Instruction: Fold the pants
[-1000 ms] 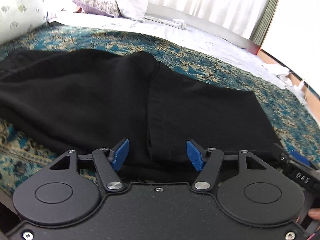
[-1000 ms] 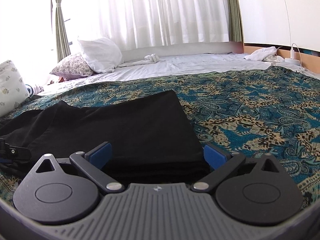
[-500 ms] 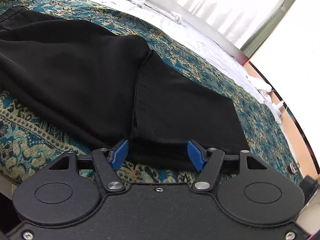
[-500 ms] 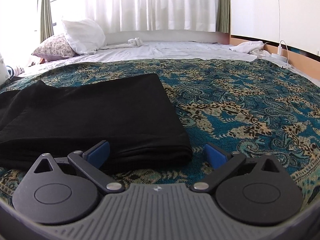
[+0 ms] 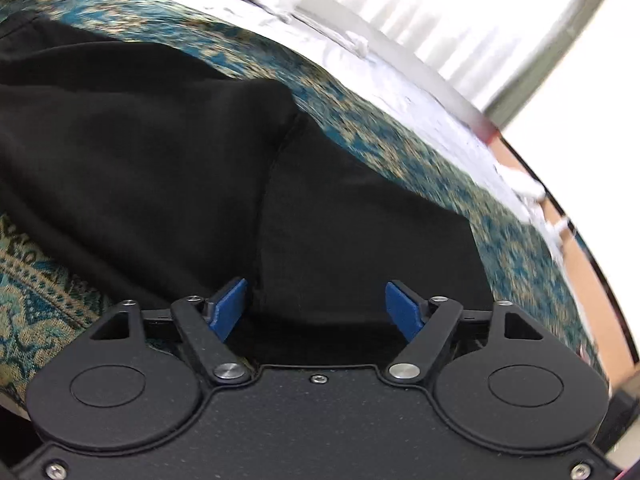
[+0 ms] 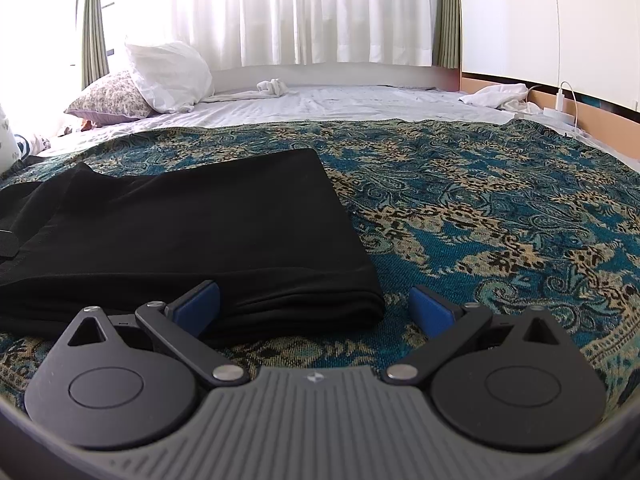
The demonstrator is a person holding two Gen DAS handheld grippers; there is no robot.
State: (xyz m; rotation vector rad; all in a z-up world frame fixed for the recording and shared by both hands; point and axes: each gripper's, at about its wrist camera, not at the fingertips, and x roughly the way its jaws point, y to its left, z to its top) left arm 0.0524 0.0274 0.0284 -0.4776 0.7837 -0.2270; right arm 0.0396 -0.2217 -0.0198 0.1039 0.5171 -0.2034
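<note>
Pants (image 6: 192, 216) are lying folded on our bedspread (image 6: 500, 208). We are holding both the left gripper (image 5: 318, 308) and right gripper (image 6: 314, 306) wide open, gripping nothing.

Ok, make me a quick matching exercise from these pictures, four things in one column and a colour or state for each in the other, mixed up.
Things:
1. pants
2. bedspread
3. plain pillow
4. right claw

Descriptions:
A. white, propped up by the curtain
B. open, holding nothing
C. black, folded over on itself
D. teal and tan paisley pattern

Pairs: 1-C, 2-D, 3-A, 4-B
</note>
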